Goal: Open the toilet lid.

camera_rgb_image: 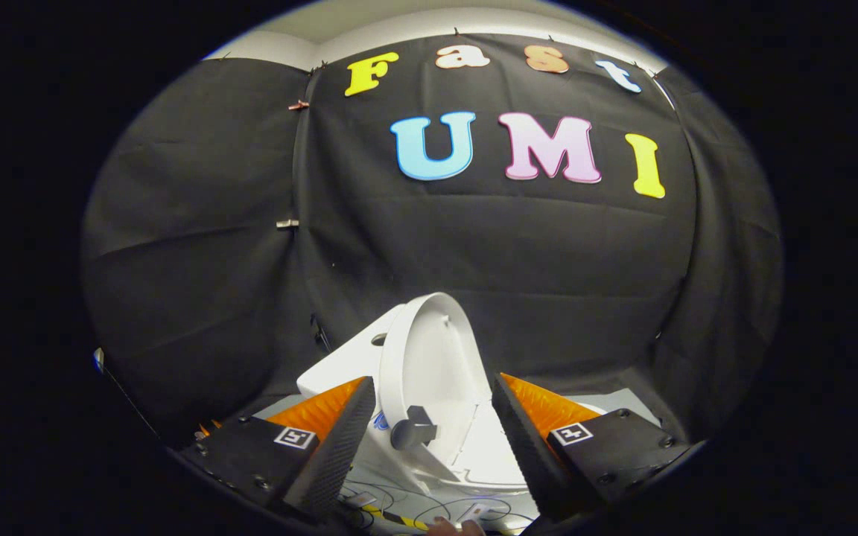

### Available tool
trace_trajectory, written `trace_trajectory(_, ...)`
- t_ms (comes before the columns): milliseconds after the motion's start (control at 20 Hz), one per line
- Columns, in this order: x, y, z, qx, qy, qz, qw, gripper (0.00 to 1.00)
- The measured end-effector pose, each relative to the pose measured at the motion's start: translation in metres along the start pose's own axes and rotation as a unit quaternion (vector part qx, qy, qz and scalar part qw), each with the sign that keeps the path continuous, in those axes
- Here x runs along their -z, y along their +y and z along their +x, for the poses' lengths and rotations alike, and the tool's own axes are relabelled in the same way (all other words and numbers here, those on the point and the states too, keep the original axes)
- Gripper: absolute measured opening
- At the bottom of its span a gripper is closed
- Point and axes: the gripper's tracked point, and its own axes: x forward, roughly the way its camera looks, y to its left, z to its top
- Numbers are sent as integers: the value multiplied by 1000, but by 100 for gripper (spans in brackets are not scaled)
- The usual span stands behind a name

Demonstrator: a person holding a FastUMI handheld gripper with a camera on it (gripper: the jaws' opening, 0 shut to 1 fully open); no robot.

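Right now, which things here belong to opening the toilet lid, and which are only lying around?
For the job:
toilet lid, raised upright
its grey knob, between the open fingers
toilet

Only lying about:
thin wires below the fingers
metal clips on the black cloth

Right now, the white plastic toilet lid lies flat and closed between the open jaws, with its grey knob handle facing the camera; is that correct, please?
Not quite: the gripper view shows the white plastic toilet lid raised upright, not flat and closed. It does stand between the open jaws of the gripper, with its grey knob handle facing the camera.
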Motion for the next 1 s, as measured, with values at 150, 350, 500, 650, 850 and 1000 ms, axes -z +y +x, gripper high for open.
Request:
trace_trajectory(150,-34,-23,-27,14,-36,0,999,98)
trace_trajectory(350,-71,-53,-66,38,-87,11,995,98)
trace_trajectory(500,-89,-73,-93,52,-117,10,992,98)
trace_trajectory(650,-99,-90,-113,64,-135,14,989,98)
trace_trajectory(850,-109,-114,-138,85,-157,20,984,98)
trace_trajectory(1000,-113,-125,-153,92,-169,19,981,98)
